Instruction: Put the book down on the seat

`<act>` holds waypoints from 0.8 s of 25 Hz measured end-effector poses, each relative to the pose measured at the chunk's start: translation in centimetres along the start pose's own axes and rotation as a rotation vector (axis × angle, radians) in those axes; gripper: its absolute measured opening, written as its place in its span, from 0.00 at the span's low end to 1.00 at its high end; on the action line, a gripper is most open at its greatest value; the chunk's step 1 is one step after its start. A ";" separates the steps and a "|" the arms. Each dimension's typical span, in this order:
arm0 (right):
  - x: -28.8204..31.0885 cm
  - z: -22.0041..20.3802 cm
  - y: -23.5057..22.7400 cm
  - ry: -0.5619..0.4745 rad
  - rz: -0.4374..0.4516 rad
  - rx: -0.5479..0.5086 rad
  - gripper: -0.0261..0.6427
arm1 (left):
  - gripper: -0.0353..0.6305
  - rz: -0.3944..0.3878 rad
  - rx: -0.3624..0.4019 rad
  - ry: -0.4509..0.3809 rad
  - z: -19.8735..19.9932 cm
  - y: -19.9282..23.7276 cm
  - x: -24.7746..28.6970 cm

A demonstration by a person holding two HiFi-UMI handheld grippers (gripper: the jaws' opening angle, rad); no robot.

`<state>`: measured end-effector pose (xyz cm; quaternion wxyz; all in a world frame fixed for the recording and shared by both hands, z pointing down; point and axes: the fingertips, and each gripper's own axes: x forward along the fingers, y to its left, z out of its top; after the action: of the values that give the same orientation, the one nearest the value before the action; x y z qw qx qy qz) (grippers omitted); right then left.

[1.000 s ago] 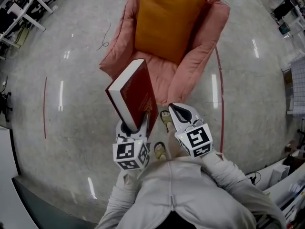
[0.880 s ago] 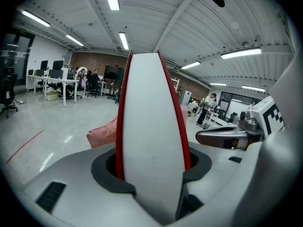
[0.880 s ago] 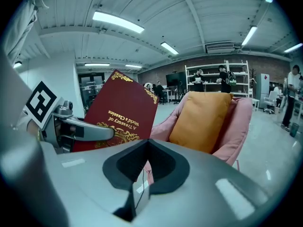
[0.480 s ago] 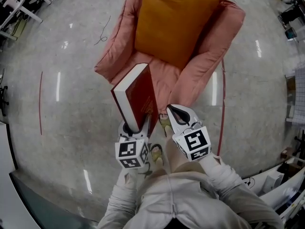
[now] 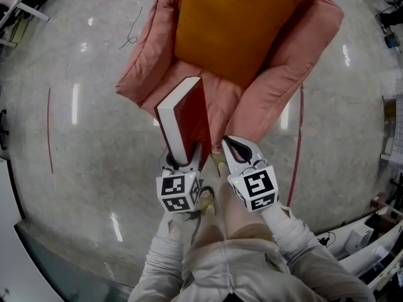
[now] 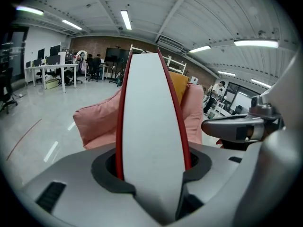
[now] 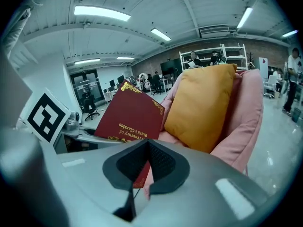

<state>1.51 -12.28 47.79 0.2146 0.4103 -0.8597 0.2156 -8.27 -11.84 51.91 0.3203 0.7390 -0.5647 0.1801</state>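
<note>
A thick red book [image 5: 186, 121] with white page edges stands upright in my left gripper [image 5: 182, 161], which is shut on its lower end. In the left gripper view the page edge [image 6: 151, 126] fills the space between the jaws. The book hangs over the front of the pink armchair [image 5: 286, 61], just before its seat [image 5: 221, 102]. An orange cushion [image 5: 233, 24] leans against the chair's back. My right gripper [image 5: 238, 148] is beside the book on its right, shut and holding nothing. In the right gripper view I see the book's cover [image 7: 130, 119] and the cushion [image 7: 201, 105].
The chair stands on a glossy grey floor with red lines [image 5: 49, 131] on both sides and a loose cable [image 5: 129, 36]. A person's sandalled feet [image 5: 208, 199] are below the grippers. Desks [image 5: 19, 5] stand at the far left, shelving [image 5: 390, 124] at the right.
The armchair has come closer and now fills more of the head view. The book has turned more edge-on and sits further over the seat's front. Both grippers keep their grip states.
</note>
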 end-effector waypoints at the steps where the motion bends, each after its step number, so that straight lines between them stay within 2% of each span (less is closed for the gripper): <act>1: 0.3 -0.2 -0.3 0.006 0.000 0.003 0.04 | 0.42 0.003 -0.009 0.006 -0.1 0.2 0.7; 10: 3.8 -0.7 -4.1 0.021 -0.012 0.028 0.04 | 0.42 0.013 -0.061 0.059 -1.0 1.4 6.7; 20: 7.3 -2.4 -5.4 0.050 -0.011 0.070 0.04 | 0.42 -0.018 -0.082 0.141 -3.4 1.9 12.8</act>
<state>2.08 -18.55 54.80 0.2228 0.4166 -0.8438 0.2545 -5.96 -19.03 62.89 0.3908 0.7159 -0.5409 0.2053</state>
